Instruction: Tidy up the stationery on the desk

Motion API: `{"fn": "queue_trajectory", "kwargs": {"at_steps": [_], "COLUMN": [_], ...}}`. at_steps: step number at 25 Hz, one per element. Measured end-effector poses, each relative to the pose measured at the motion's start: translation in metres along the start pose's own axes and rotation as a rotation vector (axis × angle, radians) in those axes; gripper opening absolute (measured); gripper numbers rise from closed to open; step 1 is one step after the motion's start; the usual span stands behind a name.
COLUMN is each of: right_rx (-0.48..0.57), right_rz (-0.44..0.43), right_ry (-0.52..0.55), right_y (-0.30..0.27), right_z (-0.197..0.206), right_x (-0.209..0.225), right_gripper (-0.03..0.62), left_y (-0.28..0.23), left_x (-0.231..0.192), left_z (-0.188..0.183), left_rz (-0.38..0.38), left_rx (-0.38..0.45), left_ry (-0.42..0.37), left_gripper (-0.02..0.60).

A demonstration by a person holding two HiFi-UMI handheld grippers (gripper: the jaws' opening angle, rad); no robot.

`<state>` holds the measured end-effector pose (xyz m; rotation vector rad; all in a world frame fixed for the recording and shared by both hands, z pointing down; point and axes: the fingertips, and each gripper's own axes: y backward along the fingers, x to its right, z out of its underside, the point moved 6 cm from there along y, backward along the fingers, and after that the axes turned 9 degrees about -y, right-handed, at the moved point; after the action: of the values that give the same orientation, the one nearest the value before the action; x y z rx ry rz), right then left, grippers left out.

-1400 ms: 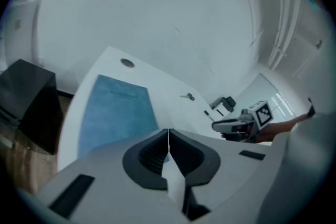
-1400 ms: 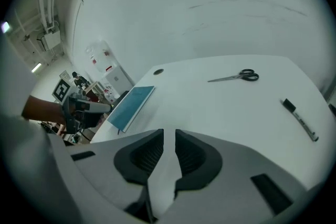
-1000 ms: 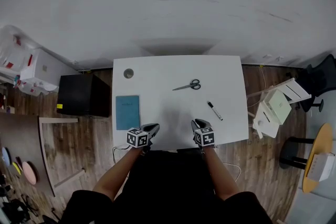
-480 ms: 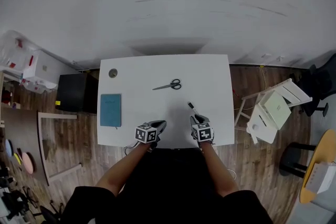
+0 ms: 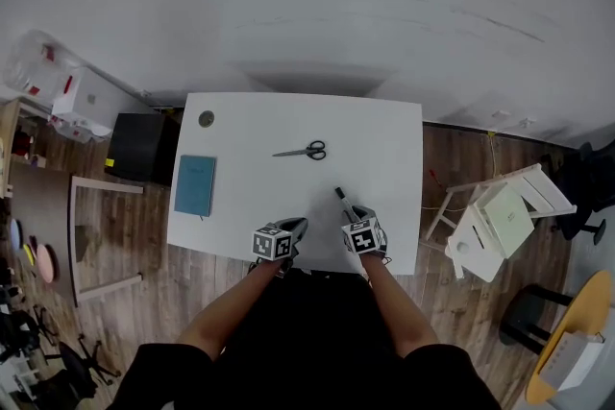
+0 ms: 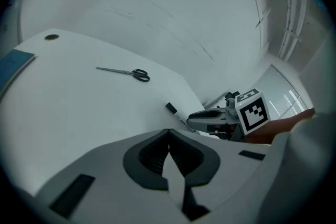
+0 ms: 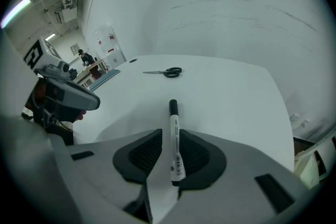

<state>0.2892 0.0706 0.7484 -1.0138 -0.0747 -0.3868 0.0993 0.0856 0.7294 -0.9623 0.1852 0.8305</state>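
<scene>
A black-capped white marker [image 7: 174, 139] lies lengthwise between my right gripper's [image 7: 170, 131] jaws, and the pads touch both its sides; its cap sticks out past the tips. In the head view the marker [image 5: 341, 199] points up-left from the right gripper [image 5: 356, 212] at the white desk's [image 5: 384, 130] near edge. My left gripper [image 5: 296, 226] is beside it to the left, shut and empty [image 6: 168, 131]. Black-handled scissors [image 5: 303, 150] lie mid-desk. A blue notebook [image 5: 194, 185] rests at the desk's left edge.
A small round dark object [image 5: 206, 119] sits at the desk's far left corner. A black cabinet [image 5: 142, 149] stands left of the desk and a white stool with papers [image 5: 490, 218] to its right. A white wall runs behind the desk.
Both grippers moved forward over the desk's near edge. The right gripper came up to the marker, which now sits between its jaws. The left gripper shifted right, still shut.
</scene>
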Motion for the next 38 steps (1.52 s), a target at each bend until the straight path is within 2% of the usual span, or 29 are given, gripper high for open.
{"fn": "queue_trajectory", "kwargs": {"at_steps": [7,15,23,28,34,36,38], "right_rx": [-0.054,-0.058,-0.029,0.034,0.074,0.078,0.078], "right_rz": [-0.016,-0.008,-0.017,-0.015,0.053,0.062,0.053], "right_ry": [0.034,0.04,-0.099,-0.215,-0.179,-0.204,-0.274], "right_y": [-0.017,-0.026,-0.024,-0.027,-0.034,-0.041,-0.049], "right_z": [-0.003,-0.005,-0.005,-0.015,-0.024,-0.03,-0.033], "right_x": [0.004,0.009,0.002,-0.039,-0.122,-0.152,-0.181], "right_gripper": [0.098,0.087,0.081,0.081,0.08,0.08,0.08], "left_y": [0.011,0.022,0.046,0.067,0.107,0.126,0.144], "left_x": [0.0,-0.008,-0.028,-0.066,-0.121,-0.142,-0.162], "left_z": [0.018,0.023,0.027,0.017,0.03,0.025,0.021], "left_rz": [-0.034,-0.062,-0.062,-0.059,0.021,0.047,0.056], "left_rx": [-0.008,0.005,0.051,0.081,0.058,0.068,0.076], "left_ry": [0.049,0.075,0.076,0.043,0.044,0.038,0.037], "left_gripper": [0.014,0.014,0.014,0.014,0.014,0.012,0.014]}}
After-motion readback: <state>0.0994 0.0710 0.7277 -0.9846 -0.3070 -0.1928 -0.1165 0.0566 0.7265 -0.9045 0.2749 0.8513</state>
